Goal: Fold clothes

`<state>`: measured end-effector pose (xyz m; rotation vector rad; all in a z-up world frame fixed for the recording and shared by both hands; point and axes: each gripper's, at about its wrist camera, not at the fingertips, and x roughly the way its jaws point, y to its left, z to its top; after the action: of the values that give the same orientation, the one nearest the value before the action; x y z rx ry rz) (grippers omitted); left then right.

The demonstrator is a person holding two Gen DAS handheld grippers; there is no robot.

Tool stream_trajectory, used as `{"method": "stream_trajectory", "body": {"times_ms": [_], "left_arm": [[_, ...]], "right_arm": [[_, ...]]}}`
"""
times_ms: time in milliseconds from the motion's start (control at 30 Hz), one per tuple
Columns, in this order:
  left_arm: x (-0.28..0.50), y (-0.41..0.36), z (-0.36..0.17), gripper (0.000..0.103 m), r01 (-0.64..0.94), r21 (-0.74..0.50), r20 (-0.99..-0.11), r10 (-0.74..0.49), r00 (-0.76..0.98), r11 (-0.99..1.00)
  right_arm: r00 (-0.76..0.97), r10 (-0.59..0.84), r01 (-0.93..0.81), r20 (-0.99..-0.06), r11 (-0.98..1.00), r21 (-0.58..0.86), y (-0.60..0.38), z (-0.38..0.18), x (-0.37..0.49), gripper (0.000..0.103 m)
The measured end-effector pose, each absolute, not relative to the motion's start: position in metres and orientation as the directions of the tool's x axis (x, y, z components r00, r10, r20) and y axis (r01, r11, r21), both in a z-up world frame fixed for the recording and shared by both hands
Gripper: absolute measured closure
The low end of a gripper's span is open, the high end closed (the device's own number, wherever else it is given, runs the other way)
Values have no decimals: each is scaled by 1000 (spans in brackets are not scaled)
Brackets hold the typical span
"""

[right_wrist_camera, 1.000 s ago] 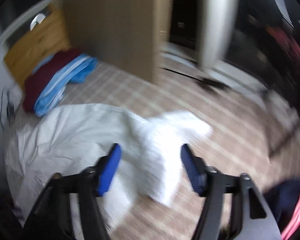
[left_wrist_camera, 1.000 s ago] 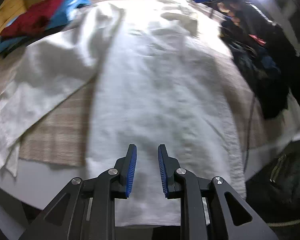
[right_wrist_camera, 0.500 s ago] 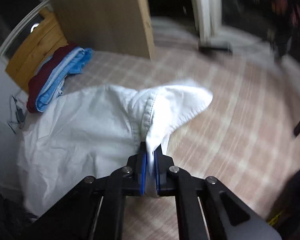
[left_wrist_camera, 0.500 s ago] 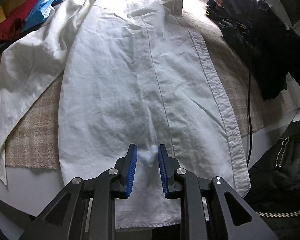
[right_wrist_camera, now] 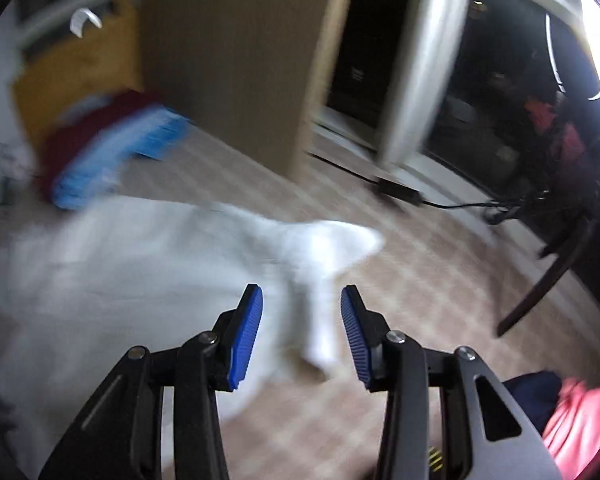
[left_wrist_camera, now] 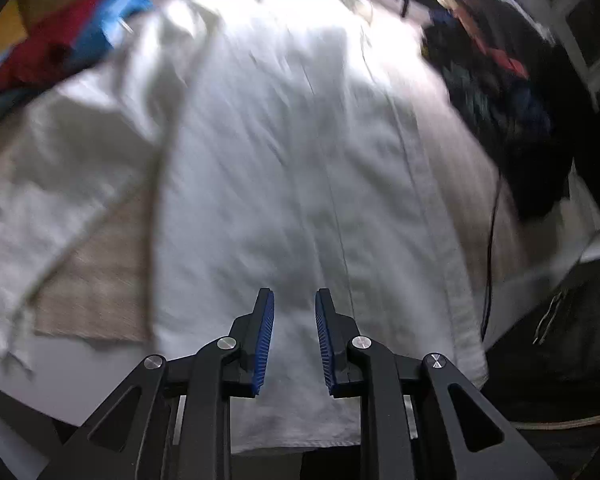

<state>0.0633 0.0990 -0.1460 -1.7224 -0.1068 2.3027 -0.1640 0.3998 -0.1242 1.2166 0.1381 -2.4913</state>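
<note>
My left tongs [left_wrist_camera: 294, 330] hang over the hem end of the white shirt [left_wrist_camera: 300, 184], which lies flat on the checked cloth [left_wrist_camera: 96, 280] and runs away toward twelve o'clock. The blue pads [left_wrist_camera: 264, 344] stand a narrow gap apart with nothing between them, clear of the fabric. At ten o'clock a sleeve [left_wrist_camera: 60, 184] trails off the shirt, and beyond it sits a red and blue pile of clothes [left_wrist_camera: 72, 40]. At two o'clock lies a dark heap [left_wrist_camera: 512, 120].

My right tongs [right_wrist_camera: 302, 334] have just been opening, the jaws now moderately apart; the shirt's collar [right_wrist_camera: 324, 272] lies between the pads [right_wrist_camera: 246, 336], untouched, on the cloth at twelve o'clock.
</note>
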Motion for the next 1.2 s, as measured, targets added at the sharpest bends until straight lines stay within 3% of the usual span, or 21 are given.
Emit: {"method": "stream_trajectory", "body": {"times_ms": [133,233,433,600,633,667,800,933,1033,1100,1133,1200], "left_arm": [[15,85,-105,80,-209,-119,-918,188,-349,-971],[-14,42,-83,80,-278,-60,-908,168,-383,-959],[-106,69,-104,80,-464,-50,-902,239,-359,-884],[-149,63,-142,80,-533,-26,-935,209,-286,-846],[-151,58,-148,84,-538,6,-941,177,-288,-843],[-152,56,-150,88,-543,20,-941,167,-293,-840],[-149,45,-142,89,-578,11,-920,218,-325,-816],[-141,48,-133,88,-650,-48,-904,309,-294,-758],[-141,63,-148,85,-701,13,-919,268,-290,-713],[-146,62,-161,87,-701,93,-930,190,-315,-707],[-151,55,-159,87,-685,80,-930,194,-313,-724],[-161,42,-148,87,-656,62,-920,211,-329,-753]], "right_arm": [[-469,-461,401,-753,-871,283,382,-139,-113,63],[-398,-511,375,-762,-848,374,364,-169,-75,63],[-386,-537,252,-750,-843,474,355,-201,-30,73],[-391,-459,165,-798,-888,430,327,-222,-24,81],[-374,-421,132,-826,-906,402,326,-228,-22,87],[-363,-361,98,-859,-931,350,329,-233,-16,100],[-421,-219,-73,-880,-959,273,359,-216,12,94],[-489,-229,-71,-842,-951,300,338,-201,-5,94],[-474,-265,-20,-840,-950,311,303,-213,-36,94],[-409,-198,-48,-891,-970,238,294,-232,-49,94],[-399,-177,-66,-900,-973,221,297,-234,-48,99],[-391,-148,-104,-908,-974,204,305,-234,-43,99]]}}
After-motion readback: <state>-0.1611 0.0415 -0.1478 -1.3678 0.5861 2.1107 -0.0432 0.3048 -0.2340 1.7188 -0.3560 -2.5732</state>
